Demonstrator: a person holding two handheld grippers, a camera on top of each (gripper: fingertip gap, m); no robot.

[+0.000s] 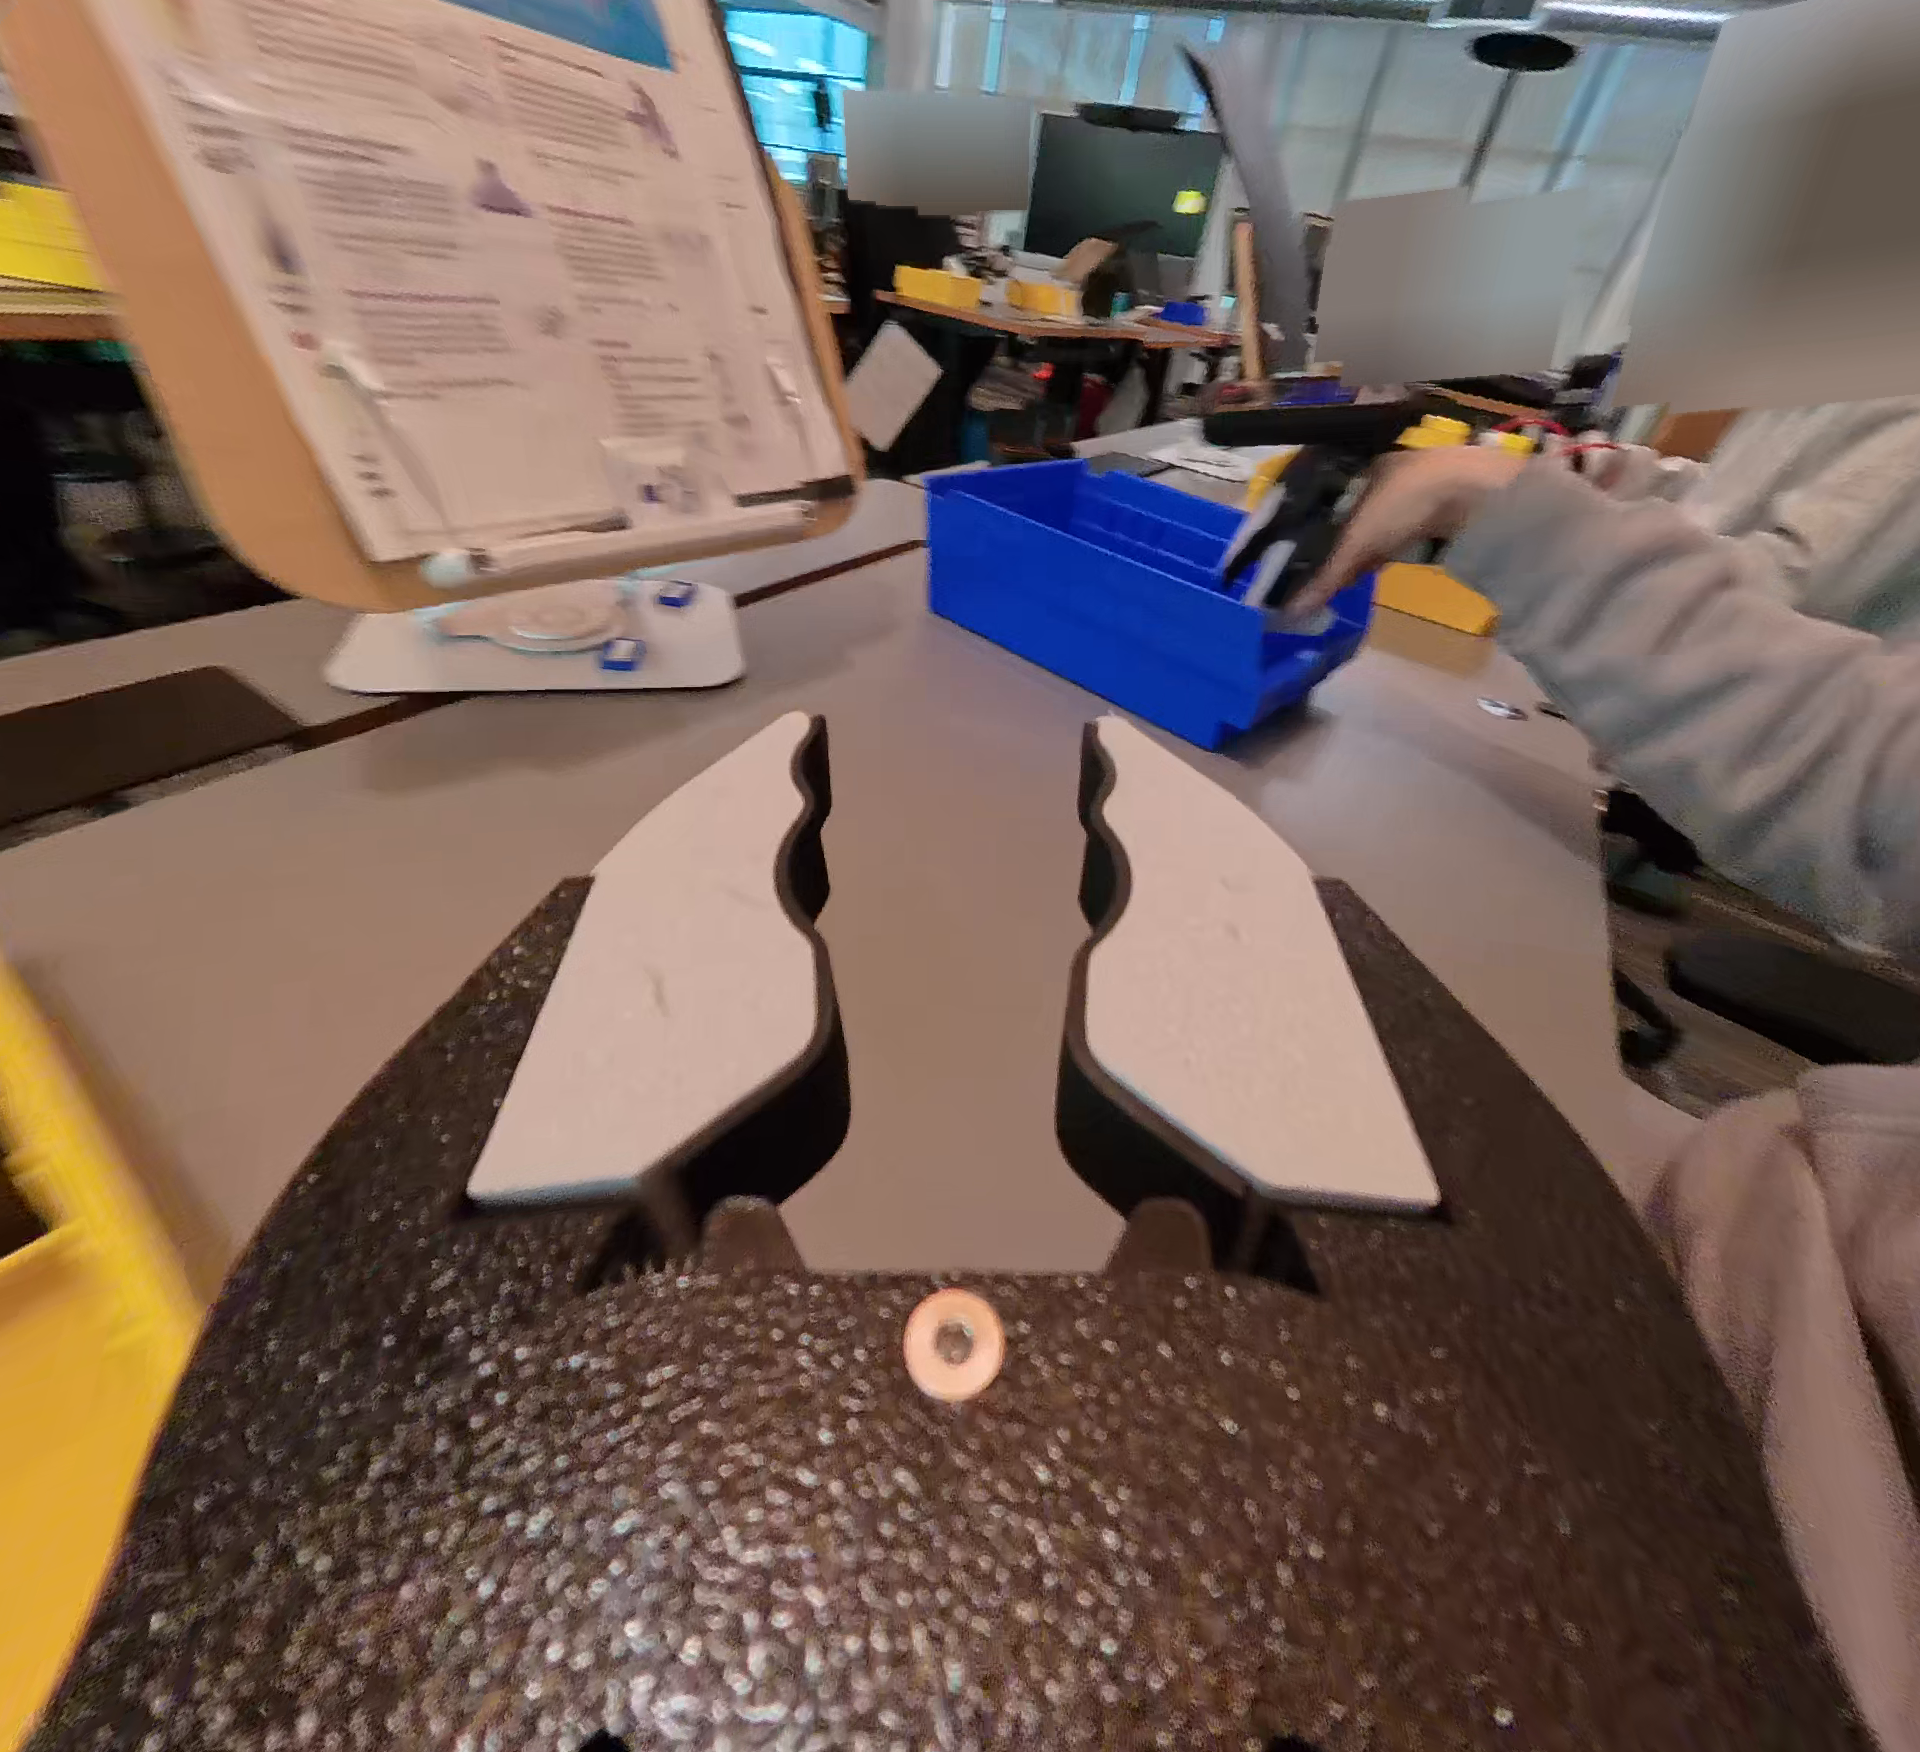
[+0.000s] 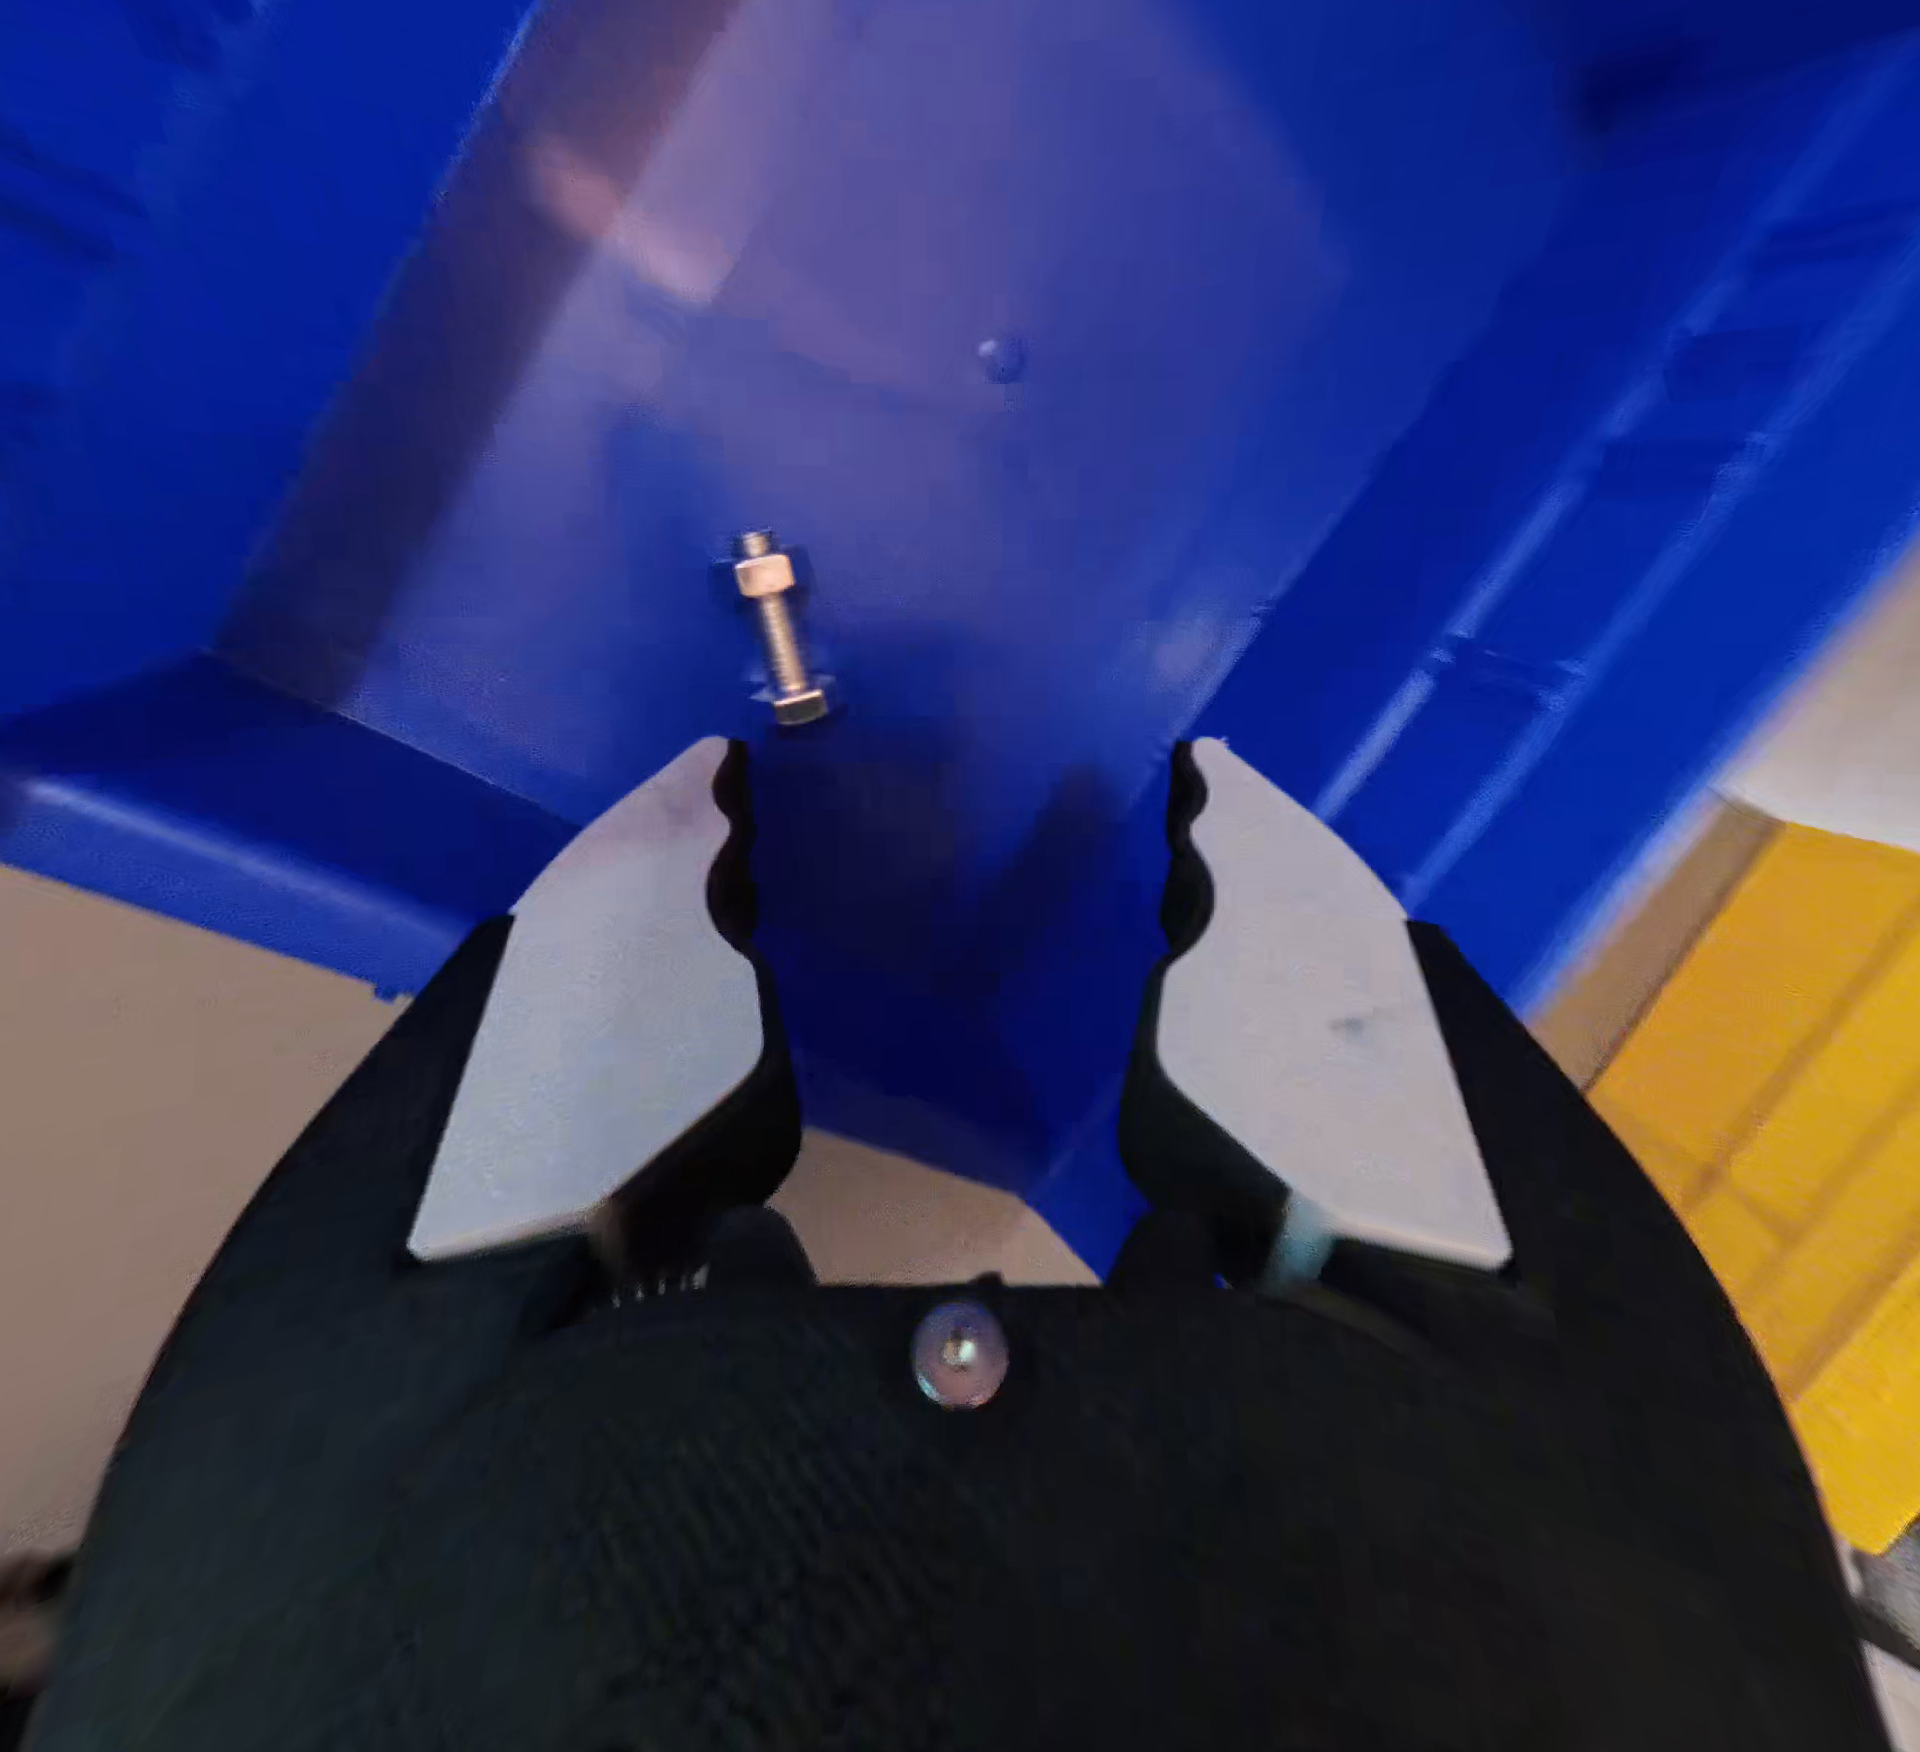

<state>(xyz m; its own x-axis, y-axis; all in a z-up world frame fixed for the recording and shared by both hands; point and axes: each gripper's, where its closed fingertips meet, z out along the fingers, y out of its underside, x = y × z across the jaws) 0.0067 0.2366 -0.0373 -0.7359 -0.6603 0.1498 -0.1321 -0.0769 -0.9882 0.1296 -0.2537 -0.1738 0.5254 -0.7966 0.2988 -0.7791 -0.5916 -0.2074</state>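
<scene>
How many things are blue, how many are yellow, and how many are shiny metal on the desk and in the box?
Blue: 3, the bin and two small clips on the stand base.
Yellow: 2, a bin behind the blue one and a bin at the left edge.
Shiny metal: 1, a bolt with a nut lying inside the blue bin.
Total: 6

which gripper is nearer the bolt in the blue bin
Right. The right gripper hangs open inside the blue bin, just short of the bolt; the left gripper is over bare table.

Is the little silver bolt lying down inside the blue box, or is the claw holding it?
Lying down. The small silver bolt rests flat on the blue plastic bin's floor, beyond the open right gripper.
</scene>
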